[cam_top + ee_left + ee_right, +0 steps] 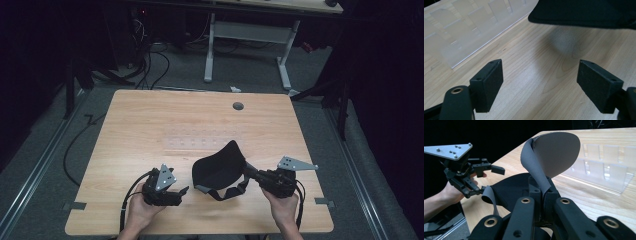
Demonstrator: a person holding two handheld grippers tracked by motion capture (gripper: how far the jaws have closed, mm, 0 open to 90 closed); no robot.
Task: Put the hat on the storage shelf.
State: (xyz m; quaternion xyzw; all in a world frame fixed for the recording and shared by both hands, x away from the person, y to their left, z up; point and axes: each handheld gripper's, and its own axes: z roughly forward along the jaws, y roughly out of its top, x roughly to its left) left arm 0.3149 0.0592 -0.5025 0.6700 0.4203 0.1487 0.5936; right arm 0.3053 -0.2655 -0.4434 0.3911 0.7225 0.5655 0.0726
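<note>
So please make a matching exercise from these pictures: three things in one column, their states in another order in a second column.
Things:
1. left tongs
2. right tongs
3. black eye mask
4. clear plastic tray

States:
a. shut on fabric
b. flat on the table
c. open, holding nothing
d. lifted at one edge

Pairs: 1-c, 2-a, 3-d, 4-b

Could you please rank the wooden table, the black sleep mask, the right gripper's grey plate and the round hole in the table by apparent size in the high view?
1. wooden table
2. black sleep mask
3. grey plate
4. round hole
</note>
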